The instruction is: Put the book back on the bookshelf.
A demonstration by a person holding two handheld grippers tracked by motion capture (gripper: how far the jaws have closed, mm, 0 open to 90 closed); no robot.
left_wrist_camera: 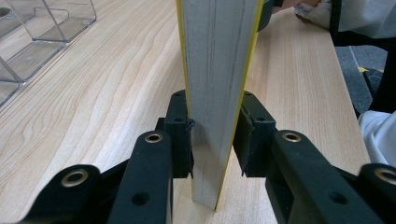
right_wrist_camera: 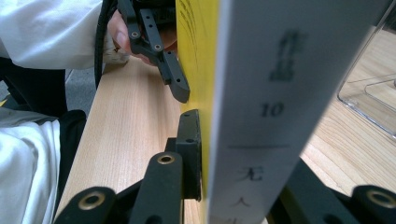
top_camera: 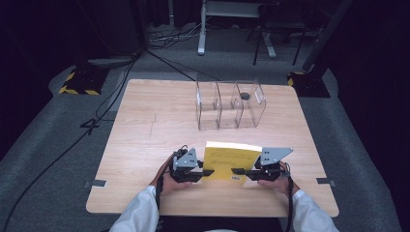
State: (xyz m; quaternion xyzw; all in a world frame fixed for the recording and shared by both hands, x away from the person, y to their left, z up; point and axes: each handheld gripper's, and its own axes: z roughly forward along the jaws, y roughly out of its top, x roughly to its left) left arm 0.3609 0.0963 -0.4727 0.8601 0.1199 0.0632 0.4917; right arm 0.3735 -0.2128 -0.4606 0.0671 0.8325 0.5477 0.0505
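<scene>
A yellow book (top_camera: 227, 162) stands upright on the wooden table (top_camera: 145, 125) near its front edge. My left gripper (top_camera: 205, 173) holds it at its left end. In the left gripper view the page edge (left_wrist_camera: 215, 70) rises between the two black jaws, and that gripper (left_wrist_camera: 212, 140) is shut on the book. My right gripper (top_camera: 238, 171) holds the right end, where the grey spine (right_wrist_camera: 261, 93) with printed characters stands between its jaws. That gripper (right_wrist_camera: 238, 154) is shut on the book, one pad flat on the yellow cover. The left gripper's jaw (right_wrist_camera: 173, 79) shows farther along the cover.
A clear plastic organizer (top_camera: 229, 104) with three upright compartments stands at the back middle of the table, with a small dark round thing (top_camera: 245, 96) in its right part. Bare wood lies between it and the book. White sleeves come in from the bottom edge.
</scene>
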